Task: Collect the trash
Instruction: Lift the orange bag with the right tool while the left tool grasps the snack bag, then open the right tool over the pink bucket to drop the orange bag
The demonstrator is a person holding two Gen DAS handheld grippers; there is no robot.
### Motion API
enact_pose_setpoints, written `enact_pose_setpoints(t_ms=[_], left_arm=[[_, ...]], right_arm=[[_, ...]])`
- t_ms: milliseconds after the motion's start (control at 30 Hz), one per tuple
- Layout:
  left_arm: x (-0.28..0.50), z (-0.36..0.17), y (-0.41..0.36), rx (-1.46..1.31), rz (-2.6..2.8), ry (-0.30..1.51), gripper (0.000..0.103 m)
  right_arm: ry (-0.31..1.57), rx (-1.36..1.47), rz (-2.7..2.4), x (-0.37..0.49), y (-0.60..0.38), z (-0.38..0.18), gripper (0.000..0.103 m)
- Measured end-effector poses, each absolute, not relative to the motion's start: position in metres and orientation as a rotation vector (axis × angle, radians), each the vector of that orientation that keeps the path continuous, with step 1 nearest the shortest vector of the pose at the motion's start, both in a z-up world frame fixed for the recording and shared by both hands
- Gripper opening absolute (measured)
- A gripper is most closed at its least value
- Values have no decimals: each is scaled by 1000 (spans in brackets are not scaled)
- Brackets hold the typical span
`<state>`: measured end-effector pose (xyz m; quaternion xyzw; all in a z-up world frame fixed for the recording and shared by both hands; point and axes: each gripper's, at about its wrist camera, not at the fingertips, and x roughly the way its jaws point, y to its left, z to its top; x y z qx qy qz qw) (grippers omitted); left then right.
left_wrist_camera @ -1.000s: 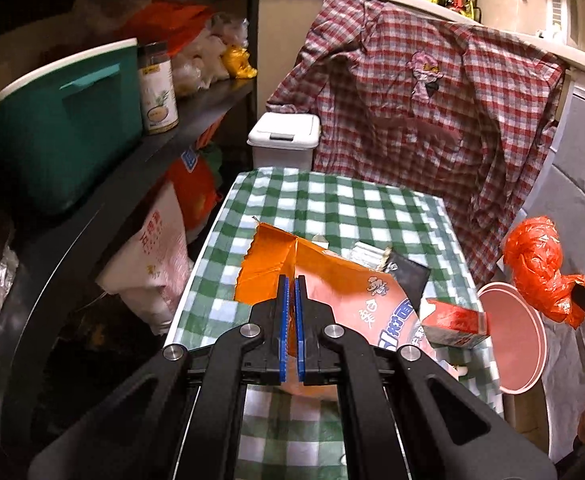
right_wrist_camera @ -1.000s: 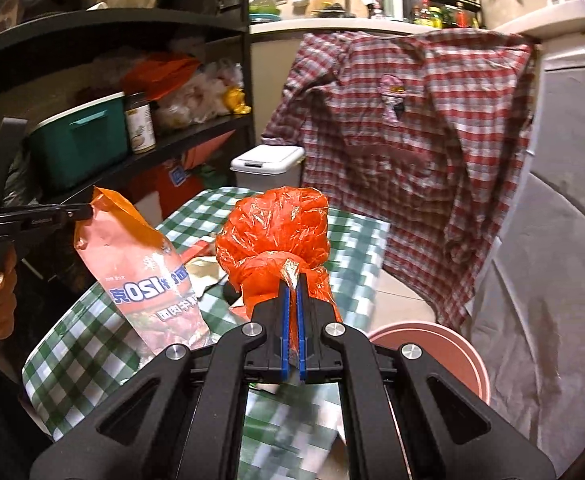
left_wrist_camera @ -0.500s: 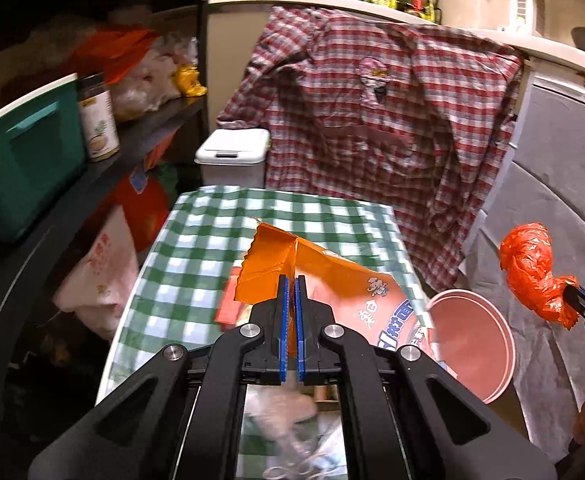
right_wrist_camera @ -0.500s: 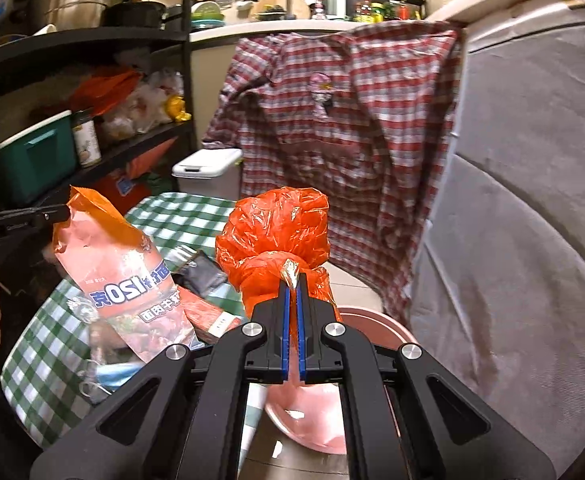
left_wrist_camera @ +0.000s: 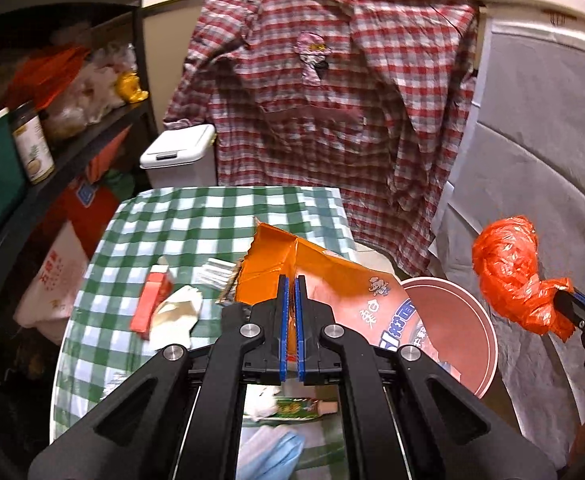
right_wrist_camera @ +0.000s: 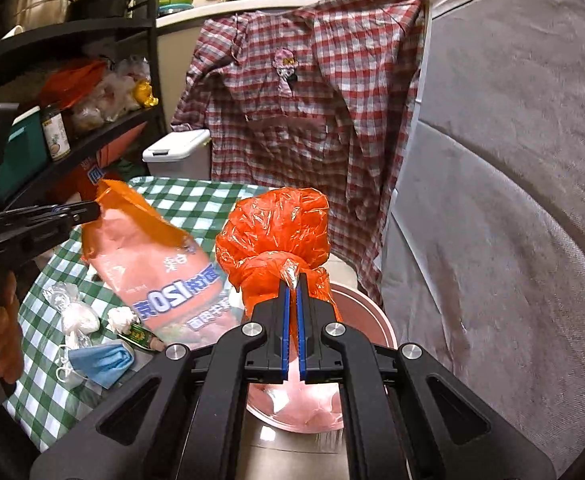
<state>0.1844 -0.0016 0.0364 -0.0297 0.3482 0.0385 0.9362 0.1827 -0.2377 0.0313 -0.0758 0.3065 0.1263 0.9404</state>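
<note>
My left gripper [left_wrist_camera: 291, 280] is shut on the torn top of an orange snack bag [left_wrist_camera: 332, 280], which hangs over the right edge of the green checked table [left_wrist_camera: 196, 216]. From the right wrist view the same snack bag [right_wrist_camera: 152, 264] dangles from the left gripper [right_wrist_camera: 92, 211]. My right gripper [right_wrist_camera: 292, 280] is shut on the knot of a crumpled orange plastic bag [right_wrist_camera: 280, 232], held above a pink bin [right_wrist_camera: 368, 316]. The orange plastic bag [left_wrist_camera: 508, 264] and the pink bin [left_wrist_camera: 464, 320] also show at the right of the left wrist view.
On the table lie a red carton [left_wrist_camera: 152, 296], crumpled white paper [left_wrist_camera: 176, 312], a blue face mask [right_wrist_camera: 100, 360] and a knotted clear bag [right_wrist_camera: 72, 312]. A white lidded bin [left_wrist_camera: 180, 152] stands behind. A plaid shirt [left_wrist_camera: 332, 100] hangs at the back. Dark shelves [left_wrist_camera: 52, 152] line the left.
Both grippers have swung to the right with their bags. The snack bag now hangs near the table's right edge by the pink bin, and the orange plastic bag is over the bin.
</note>
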Motion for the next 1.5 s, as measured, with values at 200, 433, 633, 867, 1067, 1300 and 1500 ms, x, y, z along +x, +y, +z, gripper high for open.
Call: enact_pose_setpoints(t_ms=[200,433,633,867,1067,1300,1500], left_arm=[[201,27,-29,-38,70,727,3],[212,23,-50,-40,37,724,3],[215,23,-62,-38,11,716,3],[222,20,-68,-32,18,728,4],[219,25,-76,-27,-4,709,37],[213,33,-70,-55,-31,685,37],[206,45,-63,-92,-26,648,37]], right_arm=[[666,-153,226,191,-244,20,3],[675,-121,187,200,-254,16,3],[688,-105,162,206,-257,12,3],[700,-101,154,211,-260,8,7],[685,-81,124,212,-266,10,33],[637,-42,117,207,-272,19,34],[577,-20,125,200,-270,28,34]])
